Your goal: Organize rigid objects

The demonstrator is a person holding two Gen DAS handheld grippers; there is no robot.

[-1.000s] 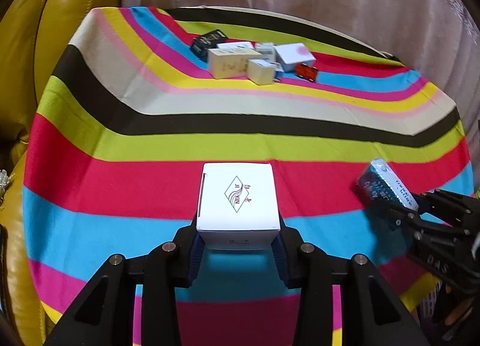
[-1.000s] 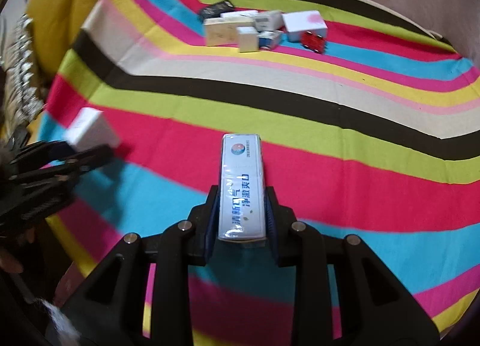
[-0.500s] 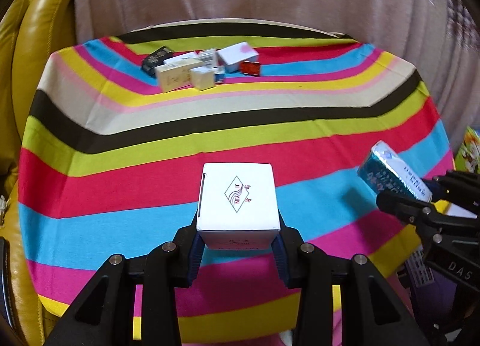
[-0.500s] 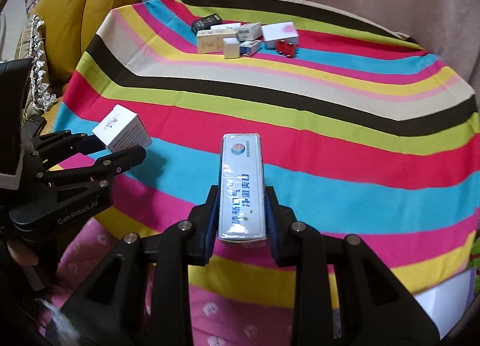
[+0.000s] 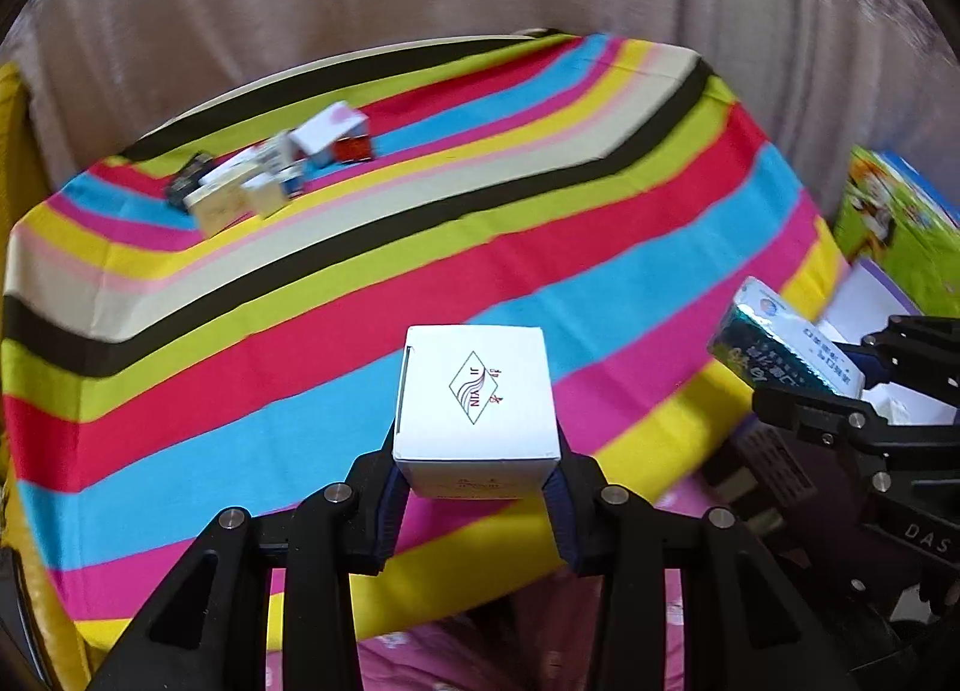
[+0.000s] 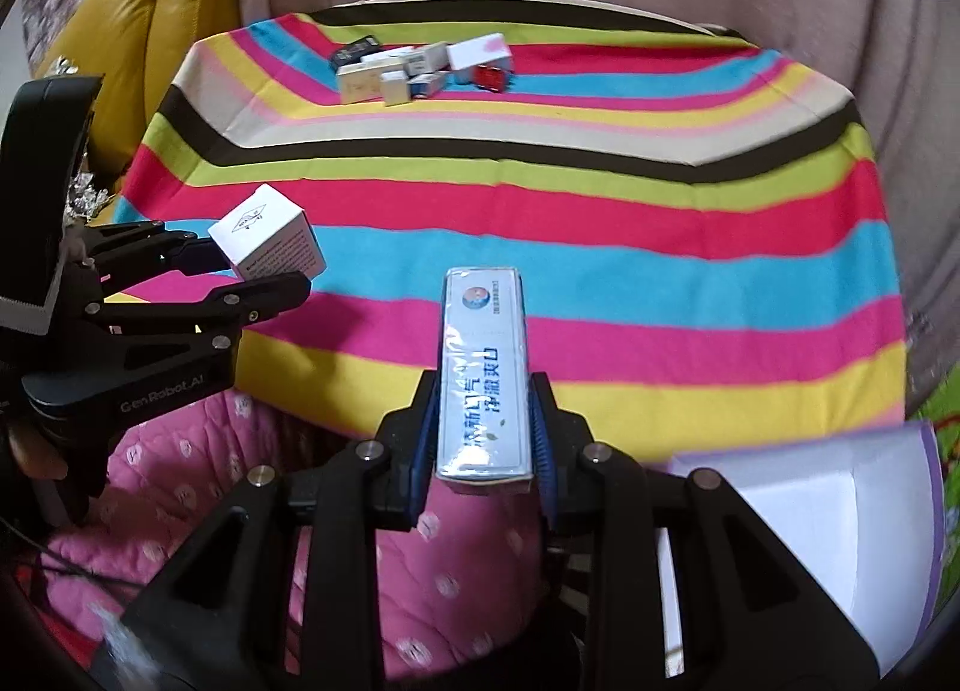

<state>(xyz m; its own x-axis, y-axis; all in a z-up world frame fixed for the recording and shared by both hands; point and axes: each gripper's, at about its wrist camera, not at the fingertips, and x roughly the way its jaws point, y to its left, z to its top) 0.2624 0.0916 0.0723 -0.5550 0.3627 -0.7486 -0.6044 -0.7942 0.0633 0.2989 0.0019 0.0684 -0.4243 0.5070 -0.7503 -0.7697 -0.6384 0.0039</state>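
Left wrist view: the left hand-held gripper (image 5: pixel 477 502) is clamped on the lower sides of a white box (image 5: pixel 475 397), which sits upright between the pads, logo face up, above the near edge of the table (image 5: pixel 420 247); gripping low leaves the top free, which probably suits setting it down flat. At the right edge, the right hand-held gripper (image 5: pixel 804 385) holds a long blue-and-white box (image 5: pixel 786 352) off the table edge. A cluster of small boxes (image 5: pixel 270 181) lies at the far side, well apart; the striped cloth between is bare. Right wrist view: the right hand-held gripper (image 6: pixel 483 451) is clamped on the long box (image 6: pixel 483 379) across its narrow sides, long axis pointing forward. A white container (image 6: pixel 840 517) stands near at lower right, a likely destination. Pink quilted fabric (image 6: pixel 420 571) lies below; nothing blocks either load.
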